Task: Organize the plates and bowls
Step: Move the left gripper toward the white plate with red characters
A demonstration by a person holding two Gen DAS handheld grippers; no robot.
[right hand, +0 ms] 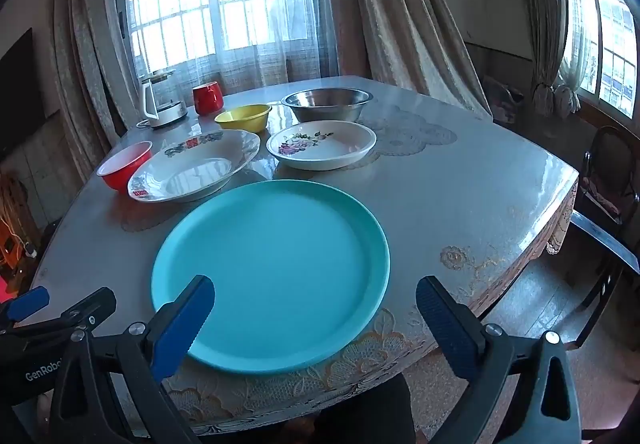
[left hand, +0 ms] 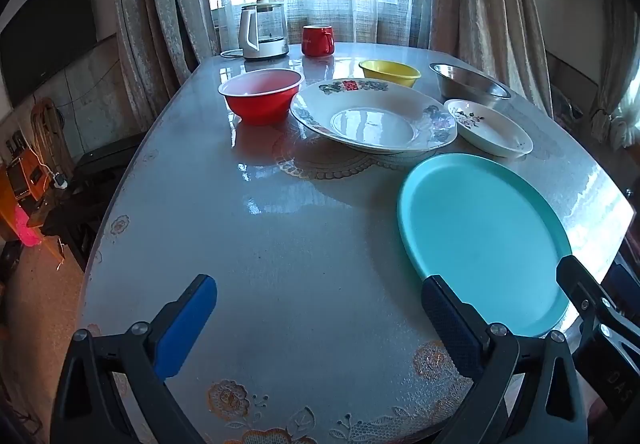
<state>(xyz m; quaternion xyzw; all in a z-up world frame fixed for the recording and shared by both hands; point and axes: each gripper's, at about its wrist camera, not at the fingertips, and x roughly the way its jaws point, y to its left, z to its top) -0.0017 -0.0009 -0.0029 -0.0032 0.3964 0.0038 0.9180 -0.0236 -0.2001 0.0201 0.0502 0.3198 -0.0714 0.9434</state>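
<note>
Nothing looks sorted yet: left to right on the counter (left hand: 248, 244) the red bowl (left hand: 260, 94), patterned plate (left hand: 374, 116), yellow bowl (left hand: 390, 72), steel bowl (left hand: 468, 84), small floral dish (left hand: 488, 126) and teal plate (left hand: 484, 240) all lie separately, unstacked. The left gripper (left hand: 316, 314) and right gripper (right hand: 316, 310) both hang wide and empty at the near edge, so I judge every piece remains to be gathered

Daylight enters through a barred window (right hand: 224, 4) behind sheer netting, with heavy beige curtains (right hand: 392, 16) on both sides. Second window (right hand: 608, 44) at right. Dark television (left hand: 48, 28) on left wall. Glossy table (left hand: 280, 244) with lace-patterned cover. Dark chair (right hand: 608, 180) beside it.
</note>
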